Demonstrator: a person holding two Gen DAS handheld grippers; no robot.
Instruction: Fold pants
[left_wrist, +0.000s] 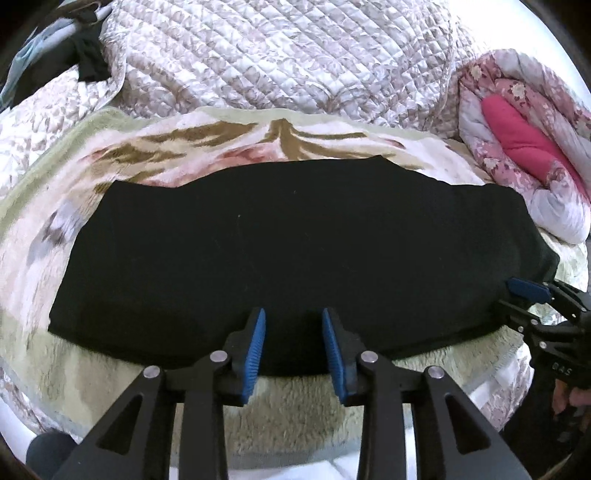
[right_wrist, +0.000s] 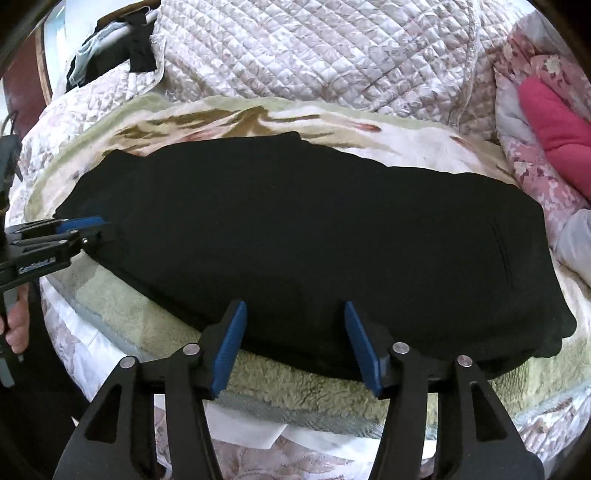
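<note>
Black pants (left_wrist: 295, 251): soft, limp, light; I'd grip near hem. Left gripper (left_wrist: 293, 350), right gripper (right_wrist: 295, 343): parted, empty.

1. Left wrist view: looks steeply down along its tongs (left_wrist: 293, 349), close over the near edge of the black pants (left_wrist: 295, 240).
2. Right wrist view: same downward tilt, close, further right.
3. Shared: pants, bed blanket (right_wrist: 303, 391), each other's tongs.

Both black tongs (left_wrist: 293, 325) (right_wrist: 295, 319) bear ribbed blue pads and silver rivets.
</note>
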